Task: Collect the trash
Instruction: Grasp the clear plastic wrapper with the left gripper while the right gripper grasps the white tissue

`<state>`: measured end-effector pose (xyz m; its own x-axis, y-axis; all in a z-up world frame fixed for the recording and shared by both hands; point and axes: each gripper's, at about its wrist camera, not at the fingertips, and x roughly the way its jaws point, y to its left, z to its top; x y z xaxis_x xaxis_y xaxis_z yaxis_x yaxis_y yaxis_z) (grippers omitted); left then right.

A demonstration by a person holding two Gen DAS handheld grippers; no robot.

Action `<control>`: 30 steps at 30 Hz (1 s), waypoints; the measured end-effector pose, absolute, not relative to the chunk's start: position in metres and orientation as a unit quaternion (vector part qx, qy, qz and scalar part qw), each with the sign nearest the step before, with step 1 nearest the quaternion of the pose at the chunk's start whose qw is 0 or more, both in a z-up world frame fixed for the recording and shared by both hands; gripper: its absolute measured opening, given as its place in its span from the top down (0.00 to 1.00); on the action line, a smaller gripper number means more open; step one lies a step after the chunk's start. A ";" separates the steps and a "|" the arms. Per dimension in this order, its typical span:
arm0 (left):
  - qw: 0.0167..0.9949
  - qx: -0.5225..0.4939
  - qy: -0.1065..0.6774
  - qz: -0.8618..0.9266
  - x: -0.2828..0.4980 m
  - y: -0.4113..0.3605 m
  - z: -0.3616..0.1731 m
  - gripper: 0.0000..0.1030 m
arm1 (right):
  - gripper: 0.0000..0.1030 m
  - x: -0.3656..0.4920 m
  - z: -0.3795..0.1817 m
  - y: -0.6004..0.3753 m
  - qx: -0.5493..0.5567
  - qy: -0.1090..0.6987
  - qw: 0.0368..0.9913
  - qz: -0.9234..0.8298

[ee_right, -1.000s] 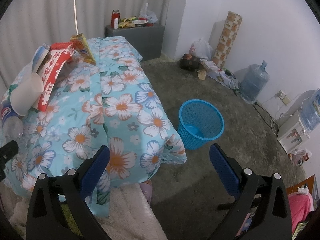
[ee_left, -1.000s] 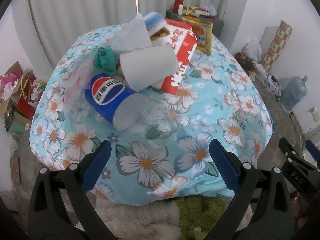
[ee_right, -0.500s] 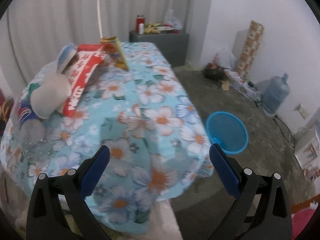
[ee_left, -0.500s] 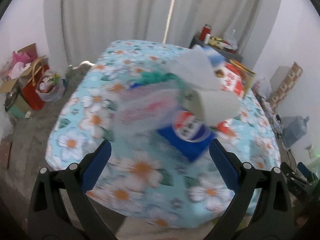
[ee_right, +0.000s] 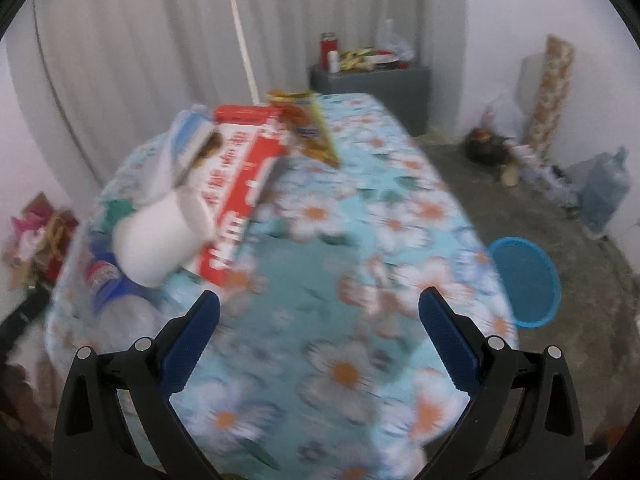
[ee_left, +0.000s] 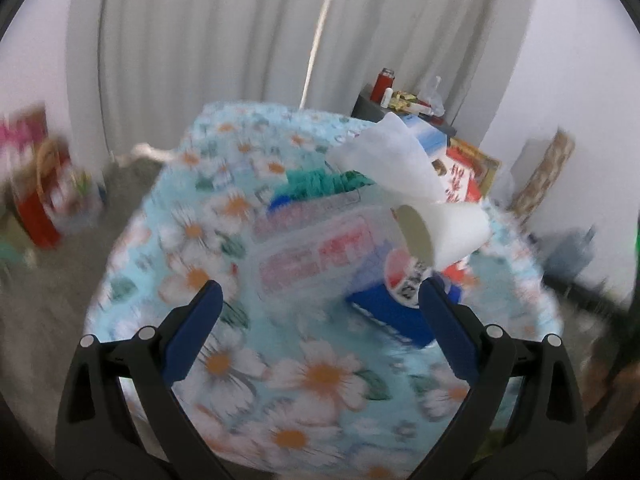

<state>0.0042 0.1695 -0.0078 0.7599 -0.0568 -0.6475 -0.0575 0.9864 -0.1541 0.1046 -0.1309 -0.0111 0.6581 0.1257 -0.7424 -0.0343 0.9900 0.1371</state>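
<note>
Progress: nothing collected yet; the round blue mesh basket (ee_right: 524, 280) on the floor looks empty.
Trash: white paper roll (ee_left: 444, 236), blue-labelled clear bottle (ee_left: 400, 300) and red carton (ee_right: 240, 184) lie on the floral-clothed worktop (ee_right: 360, 264).
Left claw (ee_left: 320, 308): spread, empty.
Right claw (ee_right: 320, 316): spread, empty.
Change: both views have swung toward the pile; the left now faces it from its far-left side.

pepsi logo on bottle (ee_left: 404, 280)
</note>
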 end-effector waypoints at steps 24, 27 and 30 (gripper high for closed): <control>0.902 0.253 0.344 0.055 0.038 0.118 -0.069 0.63 | 0.25 0.212 0.016 -0.062 0.194 0.463 0.818 0.281; 0.909 0.222 0.349 0.050 0.040 0.124 -0.064 0.76 | 0.32 0.241 0.010 -0.051 0.193 0.486 0.805 0.281; 0.915 0.200 0.347 0.051 0.040 0.129 -0.059 0.84 | 0.43 0.261 0.000 -0.045 0.189 0.510 0.795 0.268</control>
<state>0.0396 0.1287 -0.0586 0.7538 0.2316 -0.6149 0.0463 0.9148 0.4013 0.2608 -0.0446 0.0001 0.3353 0.6193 -0.7099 -0.2342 0.7847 0.5739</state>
